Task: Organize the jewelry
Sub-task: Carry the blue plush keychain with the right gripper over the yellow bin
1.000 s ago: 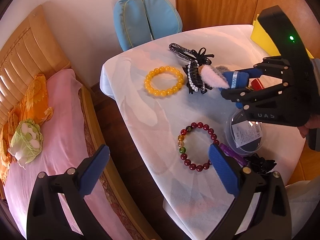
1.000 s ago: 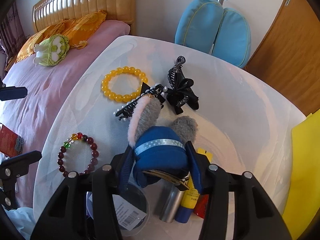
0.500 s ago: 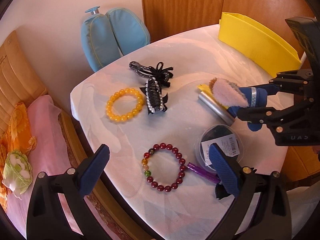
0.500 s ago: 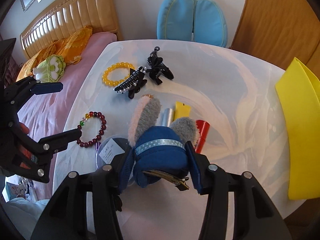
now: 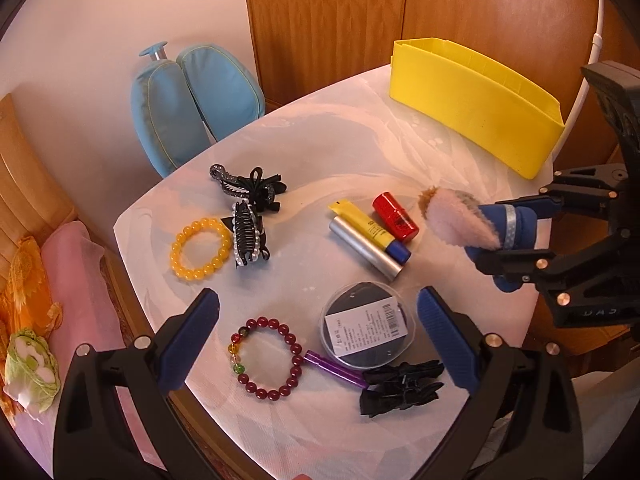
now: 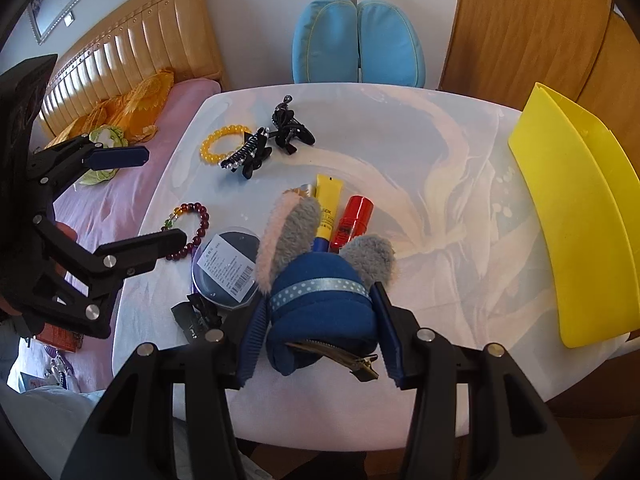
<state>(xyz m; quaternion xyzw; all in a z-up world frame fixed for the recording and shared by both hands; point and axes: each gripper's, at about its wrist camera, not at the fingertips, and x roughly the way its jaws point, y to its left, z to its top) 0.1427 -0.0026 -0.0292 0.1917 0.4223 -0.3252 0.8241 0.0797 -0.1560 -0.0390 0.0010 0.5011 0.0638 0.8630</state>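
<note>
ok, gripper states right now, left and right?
Left gripper: open, holding nothing.
Right gripper: closed on the blue plush hair clip with grey-pink bunny ears.

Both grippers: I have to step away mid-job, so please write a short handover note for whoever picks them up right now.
Right gripper: shut on the blue plush hair clip, held above the table.
Left gripper: open, holding nothing.
On the table: yellow bracelet, red bracelet, pearl claw clip, black bow clips, round case, three tubes.
Yellow bin: contents not visible.
Left: bin the plush clip, then the rest.
</note>
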